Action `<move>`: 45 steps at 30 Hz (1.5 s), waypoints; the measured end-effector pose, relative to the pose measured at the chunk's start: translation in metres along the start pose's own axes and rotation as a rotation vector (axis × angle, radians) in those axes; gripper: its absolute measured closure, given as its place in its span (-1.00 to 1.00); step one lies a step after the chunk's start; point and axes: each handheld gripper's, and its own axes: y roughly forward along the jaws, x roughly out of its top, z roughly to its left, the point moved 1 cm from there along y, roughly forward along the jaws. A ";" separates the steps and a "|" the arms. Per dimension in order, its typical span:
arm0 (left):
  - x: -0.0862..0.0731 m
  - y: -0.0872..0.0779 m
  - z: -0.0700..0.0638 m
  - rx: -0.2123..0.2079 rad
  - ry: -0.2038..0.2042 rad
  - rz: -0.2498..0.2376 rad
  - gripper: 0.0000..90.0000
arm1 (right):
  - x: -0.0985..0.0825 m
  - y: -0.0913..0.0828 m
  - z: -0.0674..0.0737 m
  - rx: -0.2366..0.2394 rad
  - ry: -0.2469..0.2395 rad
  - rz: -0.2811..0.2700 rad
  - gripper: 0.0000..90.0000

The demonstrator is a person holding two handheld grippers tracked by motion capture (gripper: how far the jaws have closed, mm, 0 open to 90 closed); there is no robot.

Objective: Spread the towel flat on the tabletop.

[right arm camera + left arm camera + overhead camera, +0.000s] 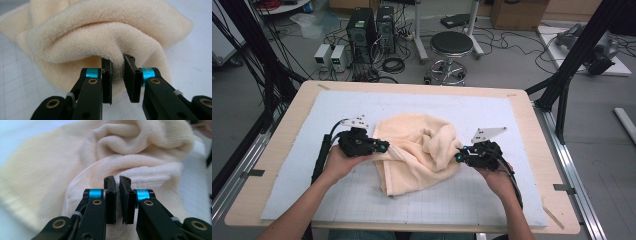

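Note:
A cream towel point(419, 155) lies crumpled in the middle of the white grid mat point(472, 200). My left gripper point(384, 146) sits at its left edge. In the left gripper view its jaws point(117, 185) stand nearly together, pinching a thin hem of the towel point(140, 145). My right gripper point(458, 157) is at the towel's right side. In the right gripper view its jaws point(117, 65) are shut on a thick fold of the towel point(100, 30), which bulges above the pads. A hand holds each gripper from the near side.
The mat covers a wooden table point(287, 145) with bare mat in front of and behind the towel. Beyond the far edge stand a black stool point(451, 45) and computer towers point(369, 30) among floor cables. A black frame post point(569, 65) rises at the right.

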 end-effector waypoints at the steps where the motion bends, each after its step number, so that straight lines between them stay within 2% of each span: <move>1: -0.002 -0.004 0.004 0.025 -0.011 -0.002 0.87 | 0.000 0.000 0.000 0.000 0.000 0.000 0.74; 2: -0.004 -0.009 0.008 0.043 -0.019 0.002 0.87 | 0.005 0.006 -0.002 0.002 0.003 -0.001 0.74; 4: -0.010 -0.020 0.015 0.090 -0.034 0.020 0.87 | 0.006 0.009 -0.003 0.003 0.001 -0.002 0.74; 7: -0.019 -0.031 0.021 0.120 -0.061 0.029 0.87 | 0.020 0.018 -0.007 0.009 0.011 -0.011 0.77; 8: -0.023 -0.035 0.022 0.134 -0.058 0.032 0.87 | 0.025 0.022 -0.008 0.009 0.005 -0.010 0.77; 10: -0.030 -0.042 0.024 0.147 -0.069 0.043 0.87 | 0.044 0.036 -0.011 0.000 -0.007 0.000 0.79; 11: -0.033 -0.044 0.025 0.153 -0.067 0.055 0.87 | 0.044 0.036 -0.011 0.000 -0.007 0.000 0.79; 12: -0.037 -0.046 0.026 0.157 -0.077 0.066 0.87 | 0.053 0.045 -0.011 0.001 -0.003 0.013 0.79; 16: -0.051 -0.044 0.027 0.146 -0.073 0.118 0.87 | 0.057 0.056 -0.011 0.000 -0.015 0.026 0.75; 18: -0.054 -0.039 0.026 0.146 -0.072 0.134 0.87 | 0.054 0.056 -0.007 0.013 -0.005 0.036 0.56; 20: -0.054 -0.037 0.027 0.149 -0.066 0.143 0.87 | 0.053 0.054 -0.006 0.010 -0.009 0.032 0.52; 24: -0.054 -0.035 0.028 0.152 -0.066 0.140 0.86 | 0.042 0.028 0.005 0.000 -0.013 -0.021 0.36; 25: -0.055 -0.035 0.028 0.152 -0.069 0.141 0.86 | 0.042 0.028 0.005 0.000 -0.013 -0.021 0.36; 26: -0.055 -0.035 0.029 0.153 -0.068 0.143 0.86 | 0.037 0.018 0.009 -0.005 -0.018 -0.030 0.32; 29: -0.054 -0.034 0.029 0.156 -0.072 0.140 0.86 | 0.030 0.009 0.015 -0.006 -0.026 -0.052 0.29; 30: -0.054 -0.034 0.030 0.153 -0.070 0.143 0.86 | 0.022 0.006 0.021 0.013 -0.036 -0.059 0.29; 31: -0.054 -0.033 0.030 0.154 -0.072 0.144 0.86 | 0.022 0.006 0.021 0.013 -0.036 -0.059 0.29; 32: -0.055 -0.032 0.031 0.155 -0.074 0.146 0.85 | 0.014 0.009 0.028 0.015 -0.066 -0.043 0.29; 33: -0.055 -0.032 0.031 0.155 -0.074 0.146 0.85 | 0.014 0.009 0.028 0.015 -0.066 -0.043 0.29; 34: -0.055 -0.032 0.031 0.154 -0.074 0.150 0.85 | 0.009 0.015 0.032 0.025 -0.077 -0.015 0.29; 35: -0.055 -0.032 0.031 0.155 -0.075 0.150 0.85 | 0.009 0.015 0.032 0.025 -0.077 -0.015 0.29; 36: -0.055 -0.032 0.031 0.156 -0.076 0.148 0.85 | 0.005 0.022 0.033 0.043 -0.072 0.001 0.29; 37: -0.054 -0.032 0.031 0.157 -0.074 0.148 0.85 | 0.005 0.022 0.033 0.043 -0.072 0.001 0.29; 41: -0.055 -0.032 0.031 0.152 -0.078 0.143 0.85 | -0.001 0.040 0.038 0.072 -0.075 0.036 0.29; 45: -0.055 -0.031 0.032 0.149 -0.074 0.144 0.85 | -0.002 0.053 0.042 0.074 -0.092 0.056 0.27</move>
